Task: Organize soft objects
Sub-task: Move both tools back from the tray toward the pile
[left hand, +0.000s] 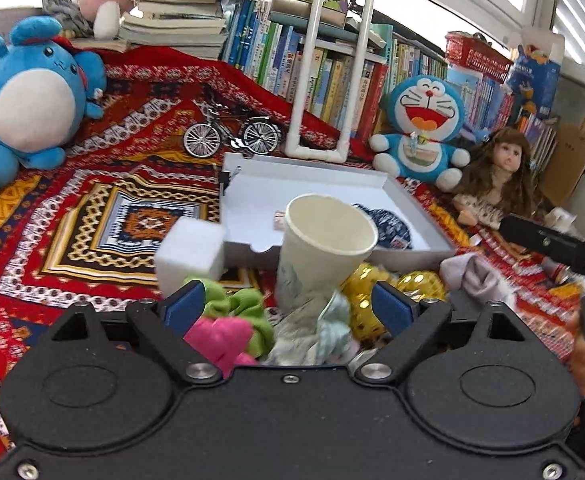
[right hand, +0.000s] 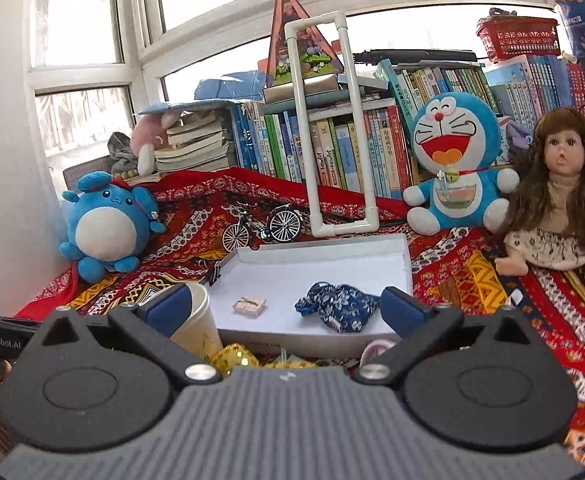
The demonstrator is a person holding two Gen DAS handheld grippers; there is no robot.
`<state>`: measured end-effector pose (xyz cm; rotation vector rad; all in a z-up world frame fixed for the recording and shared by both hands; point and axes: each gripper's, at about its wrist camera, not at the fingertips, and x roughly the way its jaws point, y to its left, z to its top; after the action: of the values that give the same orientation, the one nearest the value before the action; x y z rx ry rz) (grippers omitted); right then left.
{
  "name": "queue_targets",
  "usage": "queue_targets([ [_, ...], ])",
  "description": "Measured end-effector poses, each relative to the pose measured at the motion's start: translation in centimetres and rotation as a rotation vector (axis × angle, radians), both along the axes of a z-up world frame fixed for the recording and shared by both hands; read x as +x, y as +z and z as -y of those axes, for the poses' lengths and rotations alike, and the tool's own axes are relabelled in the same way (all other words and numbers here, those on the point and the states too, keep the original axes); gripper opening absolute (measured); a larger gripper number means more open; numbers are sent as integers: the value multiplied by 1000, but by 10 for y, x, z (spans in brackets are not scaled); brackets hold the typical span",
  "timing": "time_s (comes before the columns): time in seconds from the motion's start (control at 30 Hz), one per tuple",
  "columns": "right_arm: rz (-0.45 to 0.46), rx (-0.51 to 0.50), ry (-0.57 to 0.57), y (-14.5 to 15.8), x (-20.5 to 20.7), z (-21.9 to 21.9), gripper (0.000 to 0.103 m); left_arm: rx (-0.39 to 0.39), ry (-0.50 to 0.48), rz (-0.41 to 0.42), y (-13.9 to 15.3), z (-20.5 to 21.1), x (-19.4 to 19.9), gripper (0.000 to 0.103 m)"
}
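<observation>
- left gripper (left hand: 288,306): jaws wide, released; paper cup (left hand: 324,248) tilted, standing between but not pressed.
- left view only: foam block (left hand: 190,254), green cloth (left hand: 244,308), pink cloth (left hand: 220,338) heaped before the tray (left hand: 432,236).
- right gripper (right hand: 284,312): spread, holding nothing.
- right view only: blue floral pouch (right hand: 336,306) fully seen in tray, small tan block (right hand: 249,305) beside it.

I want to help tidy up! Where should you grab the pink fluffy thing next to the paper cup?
Probably pinch the pink cloth across its raised bunched top, coming down from above with the left gripper, whose jaws stand open over it. It lies crumpled and flat-edged on the rug, tight against the green cloth, so a side approach would likely catch that too.
</observation>
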<state>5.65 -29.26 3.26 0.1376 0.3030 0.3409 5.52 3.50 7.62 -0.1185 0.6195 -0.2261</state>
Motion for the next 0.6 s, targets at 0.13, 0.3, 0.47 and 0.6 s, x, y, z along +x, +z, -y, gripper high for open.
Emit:
queue_targets([
  [0.13, 5, 31, -23, -11, -6, 3, 103, 10, 13, 10, -8, -1, -10, 91],
  [0.3, 49, 31, -67, -18, -15, 5, 103, -14, 42, 8, -18, -8, -20, 91],
  [0.47, 84, -30, -111, -24, -22, 2, 103, 17, 60, 43, -25, -9, -31, 94],
  [0.6, 86, -27, -127, -30, -26, 4, 103, 30, 61, 53, -29, -8, -37, 95],
])
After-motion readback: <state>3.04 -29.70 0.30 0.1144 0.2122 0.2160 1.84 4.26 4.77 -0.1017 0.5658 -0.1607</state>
